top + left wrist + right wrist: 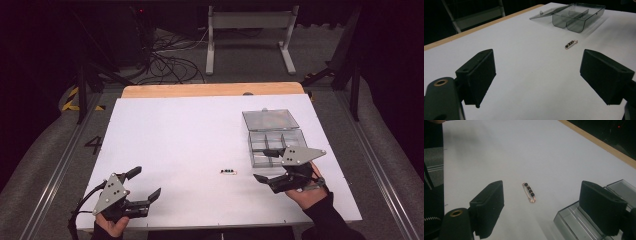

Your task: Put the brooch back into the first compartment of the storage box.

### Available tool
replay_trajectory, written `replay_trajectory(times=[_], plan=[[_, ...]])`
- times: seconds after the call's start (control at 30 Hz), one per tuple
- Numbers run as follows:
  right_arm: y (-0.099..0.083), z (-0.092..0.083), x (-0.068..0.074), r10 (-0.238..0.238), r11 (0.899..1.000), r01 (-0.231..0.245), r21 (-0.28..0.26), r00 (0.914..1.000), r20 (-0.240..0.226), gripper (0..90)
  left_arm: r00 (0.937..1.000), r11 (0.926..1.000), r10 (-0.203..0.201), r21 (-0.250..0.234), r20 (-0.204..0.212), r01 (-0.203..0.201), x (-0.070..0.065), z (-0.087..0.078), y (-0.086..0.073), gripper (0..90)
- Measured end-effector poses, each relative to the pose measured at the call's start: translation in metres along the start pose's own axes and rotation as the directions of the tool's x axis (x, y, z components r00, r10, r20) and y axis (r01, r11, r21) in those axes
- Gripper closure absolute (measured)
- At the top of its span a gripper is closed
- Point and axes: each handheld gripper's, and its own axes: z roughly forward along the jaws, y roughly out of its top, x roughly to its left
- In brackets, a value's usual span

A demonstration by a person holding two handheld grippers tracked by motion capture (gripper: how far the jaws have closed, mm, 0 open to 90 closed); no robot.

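High view, beaded safety pin (228,172) laid on the white counter (175,150), right gripper (266,165) held released beside the clear compartment box (272,140), left gripper (145,185) released near the front edge, left gripper view, pin seen beyond spread jaws, right gripper view, pin framed between parted jaws, untouched.

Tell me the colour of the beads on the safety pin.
Black beads on a coppery-gold safety pin, clearest in the right gripper view.
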Motion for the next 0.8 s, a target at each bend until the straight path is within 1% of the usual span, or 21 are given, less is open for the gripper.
replay_trajectory(times=[0.23,0.37,0.7,0.73,0.8], plan=[[0.011,0.012,0.0,-0.012,1.0,0.012,0.02,0.9997,-0.024,20.5,1.0,1.0,0.002,0.0,-0.001,-0.002,0.0,0.0,0.0,14.1],[0.016,0.019,0.002,-0.019,0.999,0.02,0.032,0.9991,-0.037,20.5,1.0,1.0,-0.005,0.007,-0.001,0.005,-0.001,0.001,0.0,14.1],[0.027,0.033,0.004,-0.037,0.998,0.039,0.045,0.9981,-0.05,20.9,1.0,0.9999,-0.005,0.012,-0.002,0.005,-0.002,0.001,0.0,14.1],[0.028,0.035,0.004,-0.039,0.998,0.041,0.046,0.9978,-0.054,20.9,1.0,0.9998,0.005,0.017,-0.005,-0.005,-0.001,0.002,0.0,14.1],[0.03,0.037,0.005,-0.04,0.998,0.043,0.049,0.9975,-0.058,20.9,1.0,0.9998,0.002,0.021,-0.003,-0.002,-0.002,0.002,0.0,14.1]])
